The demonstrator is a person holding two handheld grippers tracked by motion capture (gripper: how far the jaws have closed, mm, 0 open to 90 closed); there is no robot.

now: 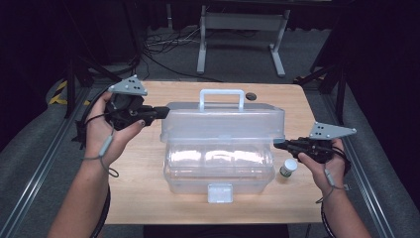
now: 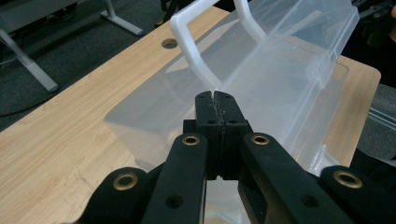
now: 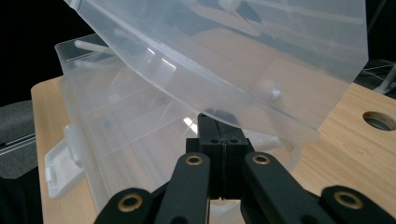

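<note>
A clear plastic toolbox (image 1: 220, 163) sat at the centre of the wooden table (image 1: 143, 188), its lid (image 1: 223, 121) raised toward twelve o'clock with the white handle (image 1: 221, 96) on top. The left gripper (image 1: 161, 112), at nine o'clock from the lid, had its jaws pressed together, tips touching the lid's end wall. The right gripper (image 1: 278, 143), at three o'clock, was likewise closed, its tips under the lid's lower edge. A small white bottle (image 1: 288, 167) stood at four o'clock, just beside the box.
</note>
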